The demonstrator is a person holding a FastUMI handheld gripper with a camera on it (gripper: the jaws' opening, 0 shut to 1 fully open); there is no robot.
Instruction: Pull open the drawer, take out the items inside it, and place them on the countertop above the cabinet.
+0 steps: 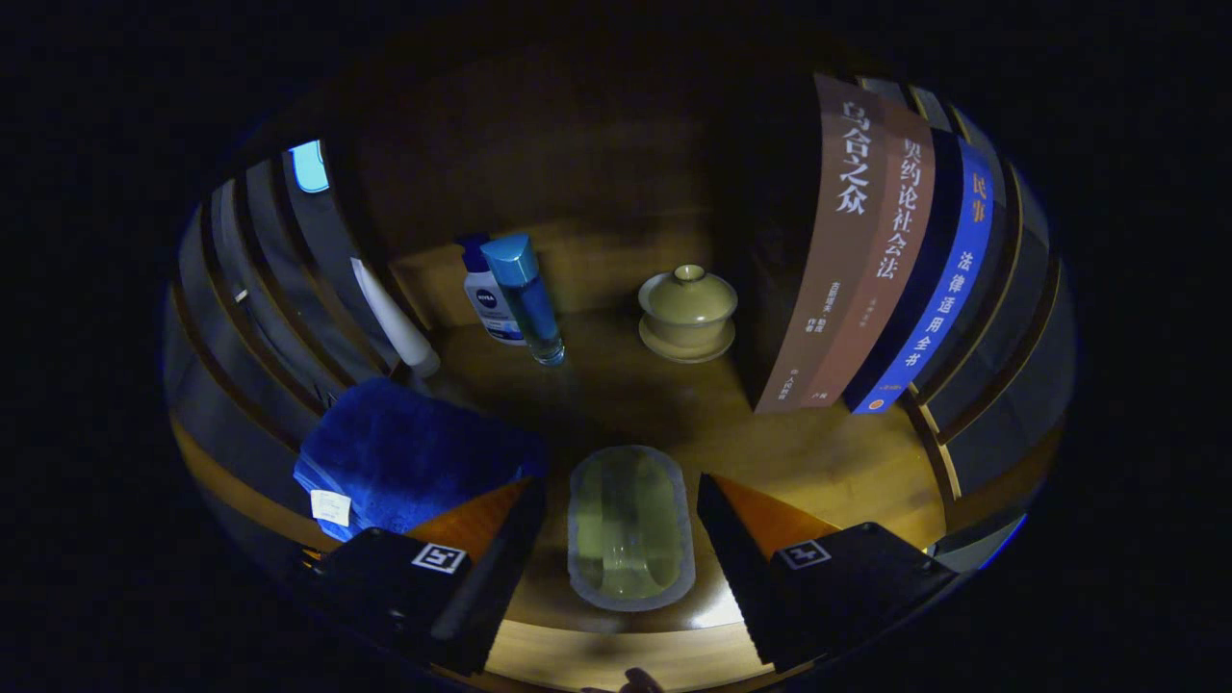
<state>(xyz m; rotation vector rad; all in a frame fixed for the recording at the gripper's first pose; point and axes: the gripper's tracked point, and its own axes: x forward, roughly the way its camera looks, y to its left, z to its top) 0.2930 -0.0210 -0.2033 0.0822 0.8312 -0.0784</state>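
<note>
Placement looks like the step in hand: hand-held gripper [621,525] spread open, a clear oval dish [630,527] lying untouched between its fingers on the wooden surface [828,462]. Next, I judge, comes retreat toward the drawer.

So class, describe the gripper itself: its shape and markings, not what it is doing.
The gripper has two wedge-shaped fingers that taper forward from blocky black housings. Each housing carries a small square black-and-white marker on top. No cables or sleeve are visible.
</note>
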